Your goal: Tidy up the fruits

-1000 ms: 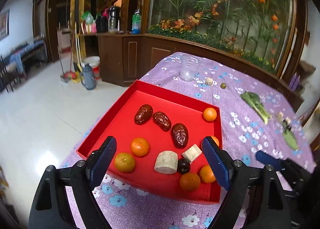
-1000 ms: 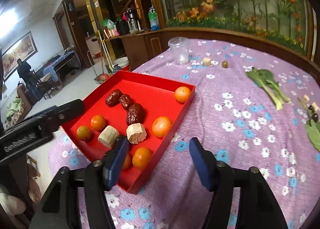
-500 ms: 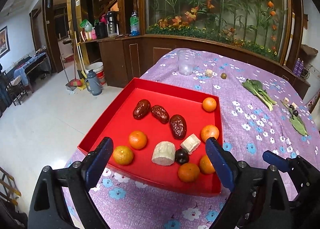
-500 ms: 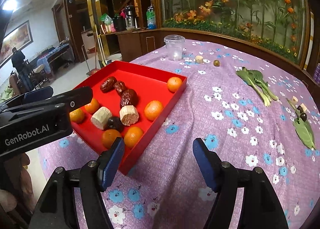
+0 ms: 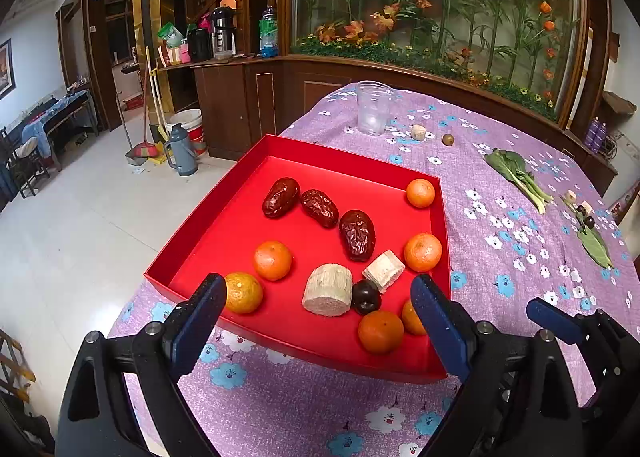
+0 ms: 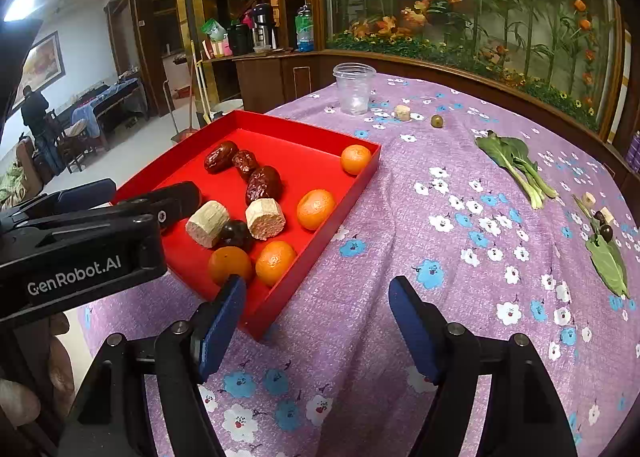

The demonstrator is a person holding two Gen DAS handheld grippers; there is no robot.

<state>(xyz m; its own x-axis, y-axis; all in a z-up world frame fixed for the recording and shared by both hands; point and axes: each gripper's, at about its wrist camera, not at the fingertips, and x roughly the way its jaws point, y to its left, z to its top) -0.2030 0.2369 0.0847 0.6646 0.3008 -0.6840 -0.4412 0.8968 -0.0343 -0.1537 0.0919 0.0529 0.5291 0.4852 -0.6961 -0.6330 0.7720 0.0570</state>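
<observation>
Red tray (image 5: 240,193) on purple floral tablecloth (image 6: 440,257), holding oranges, dates. Left gripper (image 5: 316,321) wide, empty, above tray's near edge. Right gripper (image 6: 316,317) empty, jaws just opening, right of tray. Small far fruit (image 6: 437,120), possibly olive.

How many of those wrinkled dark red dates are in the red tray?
3, in a diagonal row across the red tray: far-left date, middle date, and the nearest date beside a pale chunk. None seems hidden.
</observation>
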